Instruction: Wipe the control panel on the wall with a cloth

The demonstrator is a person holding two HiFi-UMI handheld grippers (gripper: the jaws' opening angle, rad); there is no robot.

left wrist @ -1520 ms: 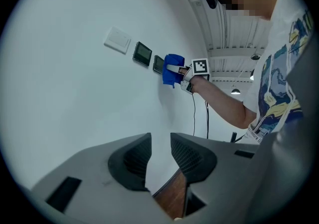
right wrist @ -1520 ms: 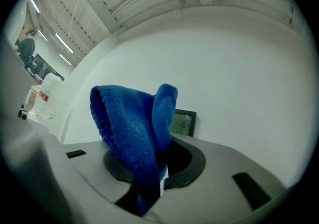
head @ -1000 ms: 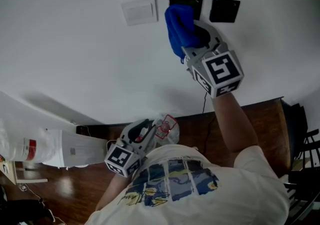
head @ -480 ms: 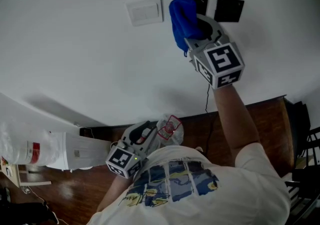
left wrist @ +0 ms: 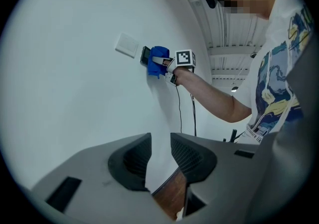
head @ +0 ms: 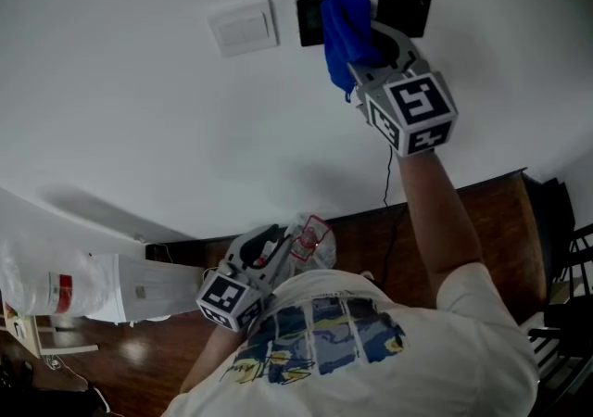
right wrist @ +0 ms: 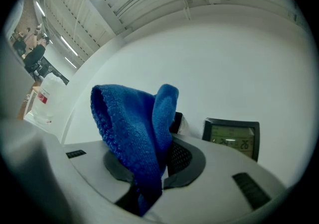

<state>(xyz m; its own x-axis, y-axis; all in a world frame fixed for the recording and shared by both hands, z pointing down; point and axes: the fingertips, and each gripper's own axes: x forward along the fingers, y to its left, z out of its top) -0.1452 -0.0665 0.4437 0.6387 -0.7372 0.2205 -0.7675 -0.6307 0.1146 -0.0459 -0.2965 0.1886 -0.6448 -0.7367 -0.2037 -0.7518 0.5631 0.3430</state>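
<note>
Two black control panels sit side by side on the white wall, the left one (head: 311, 20) and the right one (head: 405, 12), whose lit display (right wrist: 232, 137) shows in the right gripper view. My right gripper (head: 369, 52) is shut on a blue cloth (head: 344, 31) and holds it against the right part of the left panel. The cloth (right wrist: 134, 133) bulges up between the jaws and hides most of that panel (right wrist: 176, 121). My left gripper (head: 264, 251) hangs low by the person's chest, its jaws (left wrist: 160, 153) a narrow gap apart with nothing between them.
A white switch plate (head: 243, 27) is left of the panels. A thin black cable (head: 387, 179) hangs down the wall to the brown wooden floor (head: 482, 221). White bags (head: 65, 281) stand at the lower left, a small red-and-white bag (head: 310, 237) by the wall, dark racks (head: 565, 248) at right.
The right gripper has carried the cloth rightward across the left panel, uncovering the panel's left part. The left gripper has stayed where it was.
</note>
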